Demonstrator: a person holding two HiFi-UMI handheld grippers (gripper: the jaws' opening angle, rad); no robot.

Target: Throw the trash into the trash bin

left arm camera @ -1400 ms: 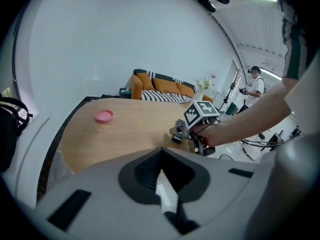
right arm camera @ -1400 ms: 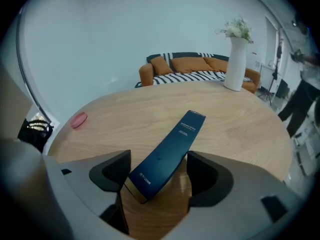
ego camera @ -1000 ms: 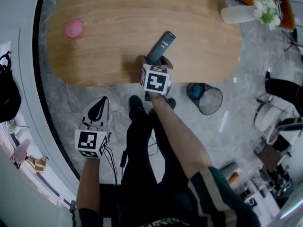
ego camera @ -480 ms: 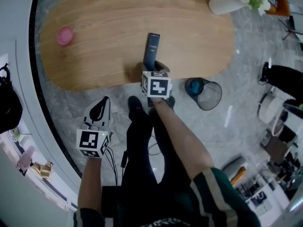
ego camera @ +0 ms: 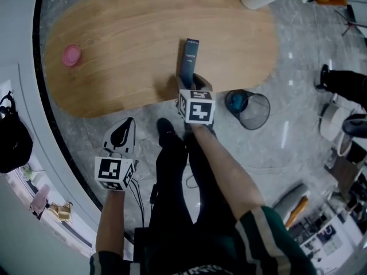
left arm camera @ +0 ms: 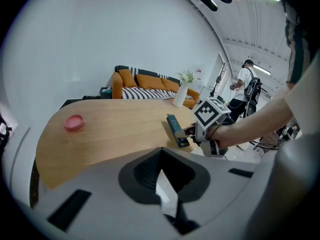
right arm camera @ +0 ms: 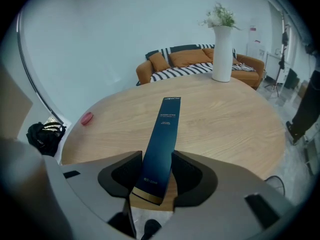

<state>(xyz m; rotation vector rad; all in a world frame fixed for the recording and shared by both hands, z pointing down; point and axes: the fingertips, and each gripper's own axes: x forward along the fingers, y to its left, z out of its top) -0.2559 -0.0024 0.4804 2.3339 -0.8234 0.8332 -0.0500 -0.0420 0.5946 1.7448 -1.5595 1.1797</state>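
Right gripper [ego camera: 194, 83] jaws, just closing, clamped our blue carton [ego camera: 188, 59]; left gripper [ego camera: 127, 122] pinched together, empty; we judged a carry to the wire bin [ego camera: 261, 111] came next.

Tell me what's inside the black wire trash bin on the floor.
A blue rounded object lies inside the black wire trash bin; anything beneath it is covered.
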